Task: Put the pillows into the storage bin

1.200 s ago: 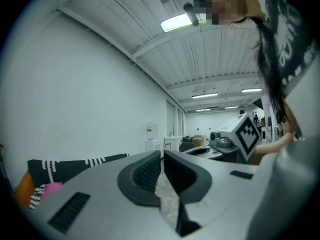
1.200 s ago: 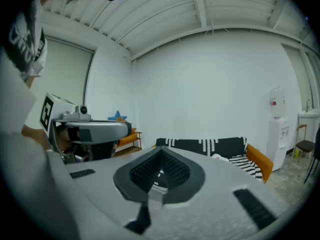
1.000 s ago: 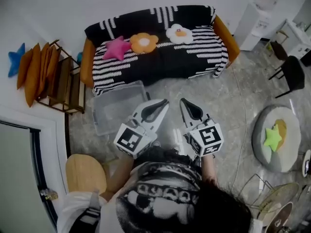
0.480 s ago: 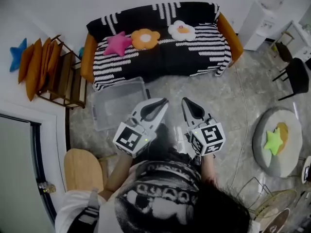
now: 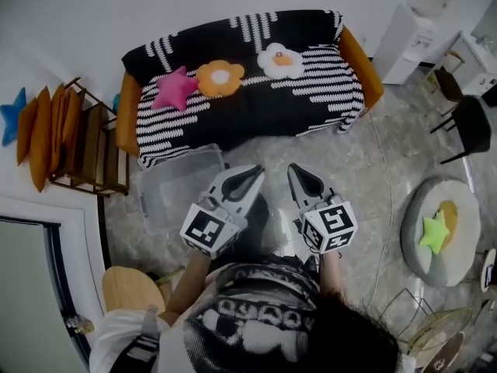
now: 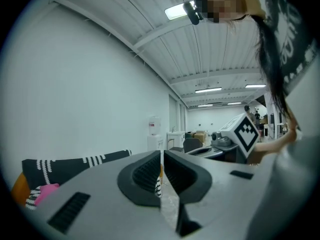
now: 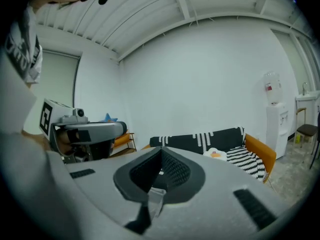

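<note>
Three pillows lie on the black-and-white striped sofa [image 5: 311, 84]: a pink star pillow [image 5: 174, 89], an orange flower pillow [image 5: 220, 76] and a white flower pillow [image 5: 279, 59]. A clear storage bin [image 5: 175, 185] stands on the floor in front of the sofa's left end. My left gripper [image 5: 257, 170] is shut and empty, held over the floor just right of the bin. My right gripper [image 5: 293, 169] is shut and empty beside it. Both point toward the sofa. The white flower pillow [image 7: 216, 154] shows in the right gripper view, the pink pillow [image 6: 46, 191] in the left gripper view.
A wooden rack [image 5: 89, 142] with orange cushions [image 5: 43, 134] and a blue star pillow [image 5: 9, 113] stands at the left wall. A round grey pouf [image 5: 439, 231] with a green star pillow [image 5: 435, 230] is at right. A water dispenser [image 5: 411, 33], black chair [image 5: 468, 123] and wooden stool [image 5: 128, 290] stand around.
The view has shifted slightly, so the sofa and bin sit a little further left in the picture. Both grippers stay shut and side by side.
</note>
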`<state>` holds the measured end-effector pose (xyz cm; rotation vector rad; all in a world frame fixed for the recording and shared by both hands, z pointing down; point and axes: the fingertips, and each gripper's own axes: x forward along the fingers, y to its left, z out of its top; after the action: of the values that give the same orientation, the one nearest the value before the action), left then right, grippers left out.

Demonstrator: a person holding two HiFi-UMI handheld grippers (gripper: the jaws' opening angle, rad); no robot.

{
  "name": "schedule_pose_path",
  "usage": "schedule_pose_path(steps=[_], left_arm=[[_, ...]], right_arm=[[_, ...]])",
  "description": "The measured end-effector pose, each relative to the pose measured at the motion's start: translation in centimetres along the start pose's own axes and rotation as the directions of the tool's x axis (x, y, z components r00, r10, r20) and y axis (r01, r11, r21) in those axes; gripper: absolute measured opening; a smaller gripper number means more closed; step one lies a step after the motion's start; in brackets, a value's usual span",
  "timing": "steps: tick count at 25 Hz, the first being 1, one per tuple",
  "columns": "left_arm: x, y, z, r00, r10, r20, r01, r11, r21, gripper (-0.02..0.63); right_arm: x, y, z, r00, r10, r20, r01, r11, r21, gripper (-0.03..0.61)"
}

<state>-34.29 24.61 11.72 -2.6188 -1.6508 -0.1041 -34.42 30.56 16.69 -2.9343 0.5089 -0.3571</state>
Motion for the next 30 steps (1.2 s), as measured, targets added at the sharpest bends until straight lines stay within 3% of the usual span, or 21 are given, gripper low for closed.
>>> schedule_pose_path(steps=[5,14,18,30], left_arm=[[4.9,7.0,0.4,0.999,-0.032,-0.026,0.032,0.999,-0.011,0.020],[11.2,21.2,1.9,0.999,-0.040,0.017,0.040,0.999,-0.001,0.020],[12.5,24.2,0.9,0.997,-0.070,-0.030,0.069,0.998,-0.013,0.020],[17.0,27.1,-0.4,0.989,-0.148,-0.008,0.148,0.989,-0.014,0.020]], right_arm=[[7.0,-4.1,1.9,0.999,-0.032,-0.017,0.032,0.999,0.017,0.000],[19.6,-8.6,5.9,0.997,-0.068,-0.044,0.070,0.997,0.031,0.000],[22.7,-9.8,6.2,0.994,-0.095,-0.054,0.097,0.994,0.040,0.000],[26.1,-14.1,6.2,0.986,-0.152,-0.072,0.158,0.984,0.083,0.000]])
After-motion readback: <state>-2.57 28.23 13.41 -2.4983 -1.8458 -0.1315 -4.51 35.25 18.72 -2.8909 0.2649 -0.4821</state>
